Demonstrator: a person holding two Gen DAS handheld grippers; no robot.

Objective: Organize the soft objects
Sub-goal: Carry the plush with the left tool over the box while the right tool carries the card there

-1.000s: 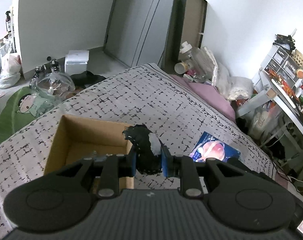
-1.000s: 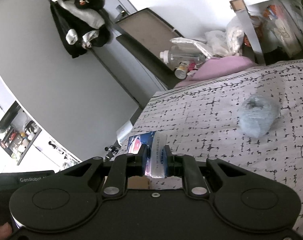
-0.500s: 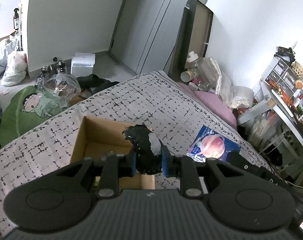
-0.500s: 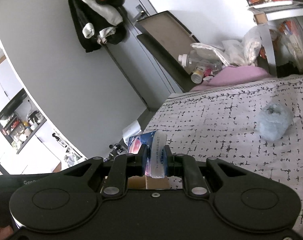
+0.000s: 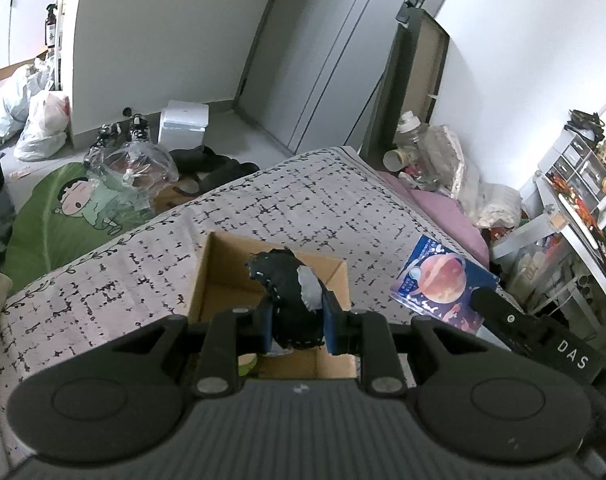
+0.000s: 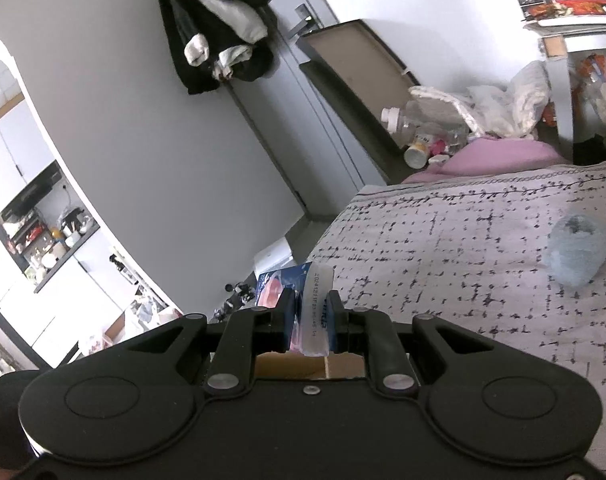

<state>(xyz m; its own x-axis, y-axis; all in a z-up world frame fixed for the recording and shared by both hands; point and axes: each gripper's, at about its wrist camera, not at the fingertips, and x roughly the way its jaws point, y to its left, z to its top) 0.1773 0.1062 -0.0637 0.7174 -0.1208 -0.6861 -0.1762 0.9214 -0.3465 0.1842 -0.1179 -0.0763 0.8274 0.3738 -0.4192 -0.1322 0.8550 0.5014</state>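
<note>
My left gripper [image 5: 296, 326] is shut on a black soft toy with a grey patch [image 5: 291, 292] and holds it over the open cardboard box [image 5: 219, 264] on the bed. My right gripper [image 6: 311, 322] is shut on a blue soft packet with a planet picture [image 6: 309, 304]; the same packet shows in the left wrist view [image 5: 443, 284], held to the right of the box. A strip of the box [image 6: 307, 368] shows below the right fingers. A pale blue fuzzy object [image 6: 577, 250] lies on the bed at the right.
The bed has a patterned grey cover [image 5: 303, 204]. A pink pillow [image 5: 443, 212], bottles and bags [image 5: 423, 152] lie at its far end. A desk [image 5: 575, 216] stands at the right. The floor at the left holds a green mat [image 5: 63, 216], bags and a white box [image 5: 183, 124].
Both grippers have risen and pulled back with their objects still held. The box now sits further in front of and beneath the left gripper. The pale blue object appears further right.
</note>
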